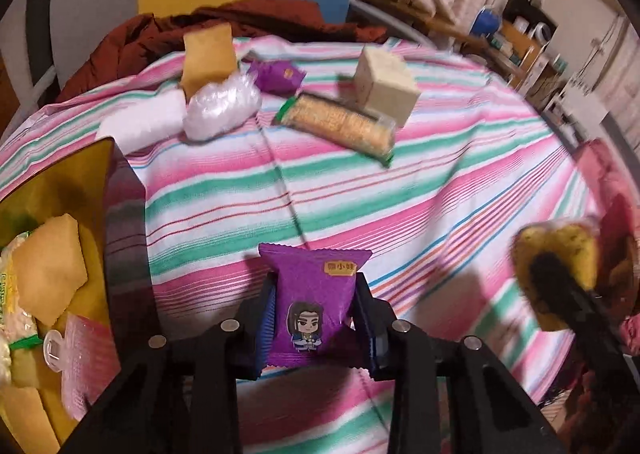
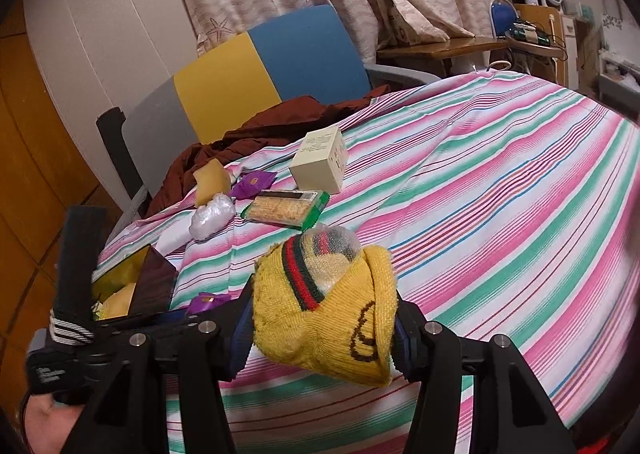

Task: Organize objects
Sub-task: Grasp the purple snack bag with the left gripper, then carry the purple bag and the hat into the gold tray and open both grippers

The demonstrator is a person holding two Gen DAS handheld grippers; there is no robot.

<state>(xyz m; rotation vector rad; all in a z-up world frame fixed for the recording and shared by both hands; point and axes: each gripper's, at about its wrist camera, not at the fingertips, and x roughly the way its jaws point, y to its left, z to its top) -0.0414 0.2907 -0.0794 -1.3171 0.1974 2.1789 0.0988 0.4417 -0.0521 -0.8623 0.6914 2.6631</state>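
Left gripper (image 1: 314, 314) angled steeply down, jaws gripping purple snack packet (image 1: 314, 306). Right gripper (image 2: 324, 328) tilted down, clamping rolled yellow sock (image 2: 332, 318). Box (image 1: 124, 222) contents partly cropped.

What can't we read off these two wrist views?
- Box contents: left wrist view, cut off by the left edge.
- What is inside the yellow sock: right wrist view, knit and bubble wrap cover it.
- Purple packet lower edge: left wrist view, behind the left gripper.
- Cream carton print: too small.
- Shelf items: blurred.
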